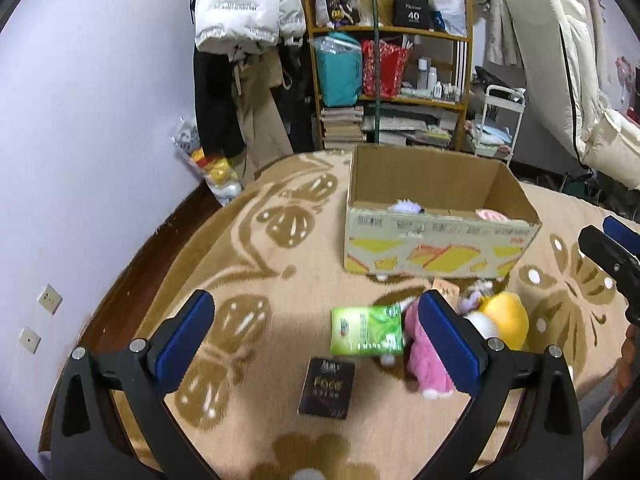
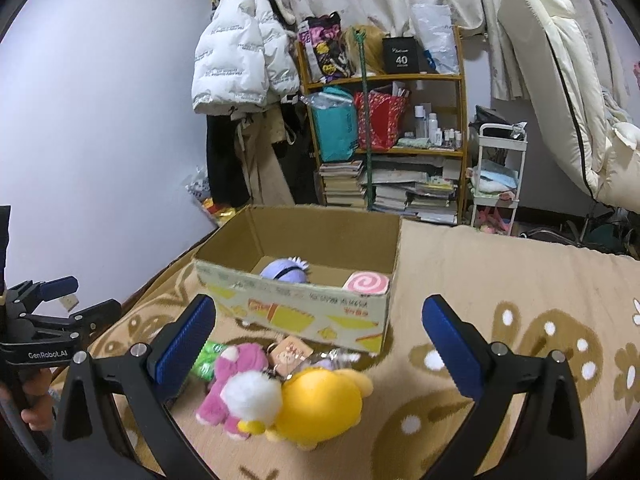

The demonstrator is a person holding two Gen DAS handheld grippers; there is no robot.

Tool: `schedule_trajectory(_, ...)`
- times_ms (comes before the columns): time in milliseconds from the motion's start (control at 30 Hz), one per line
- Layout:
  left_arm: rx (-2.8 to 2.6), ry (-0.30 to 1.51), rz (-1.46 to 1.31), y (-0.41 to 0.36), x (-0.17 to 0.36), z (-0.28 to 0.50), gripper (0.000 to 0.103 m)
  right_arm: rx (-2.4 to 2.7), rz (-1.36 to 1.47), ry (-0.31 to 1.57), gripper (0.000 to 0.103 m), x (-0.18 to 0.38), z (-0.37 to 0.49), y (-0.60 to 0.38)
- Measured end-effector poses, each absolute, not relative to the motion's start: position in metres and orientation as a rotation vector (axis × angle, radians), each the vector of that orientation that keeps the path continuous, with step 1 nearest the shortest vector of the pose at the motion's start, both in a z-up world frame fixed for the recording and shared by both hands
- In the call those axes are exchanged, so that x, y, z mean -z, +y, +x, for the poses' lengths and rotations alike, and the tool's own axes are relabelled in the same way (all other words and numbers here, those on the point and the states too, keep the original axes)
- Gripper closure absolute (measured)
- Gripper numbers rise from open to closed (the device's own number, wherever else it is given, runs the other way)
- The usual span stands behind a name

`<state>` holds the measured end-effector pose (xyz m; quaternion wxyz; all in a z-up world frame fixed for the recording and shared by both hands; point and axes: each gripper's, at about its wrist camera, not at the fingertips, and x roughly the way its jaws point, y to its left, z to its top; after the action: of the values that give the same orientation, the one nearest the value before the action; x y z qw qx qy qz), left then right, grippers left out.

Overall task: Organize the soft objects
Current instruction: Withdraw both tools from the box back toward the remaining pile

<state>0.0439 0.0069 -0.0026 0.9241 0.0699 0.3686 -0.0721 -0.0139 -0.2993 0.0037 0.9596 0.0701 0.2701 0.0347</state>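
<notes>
An open cardboard box (image 1: 436,240) (image 2: 296,304) stands on the patterned blanket and holds a purple plush (image 2: 285,270) and a pink swirl cushion (image 2: 368,282). In front of it lie a yellow plush (image 2: 320,404) (image 1: 506,318), a pink plush (image 2: 236,384) (image 1: 424,356), a white pompom (image 2: 252,396), a green tissue pack (image 1: 366,330) and a dark packet (image 1: 327,387). My left gripper (image 1: 316,328) is open above the green pack. My right gripper (image 2: 320,332) is open above the plush pile.
A wooden shelf (image 2: 384,136) with bags, bottles and books stands behind the bed. Coats (image 2: 240,60) hang at its left, a white cart (image 2: 496,176) at its right. The bed edge runs along the left wall. A keychain tag (image 2: 290,352) lies by the box.
</notes>
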Motion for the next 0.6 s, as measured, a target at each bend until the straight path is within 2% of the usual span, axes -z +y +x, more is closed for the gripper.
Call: schedule_trajectory(600,0.116,0.96,0.048,0.03,0.037,0.058,0.002,-0.094,0.048,0.636,0.0,0.017,-0.013,-0.265)
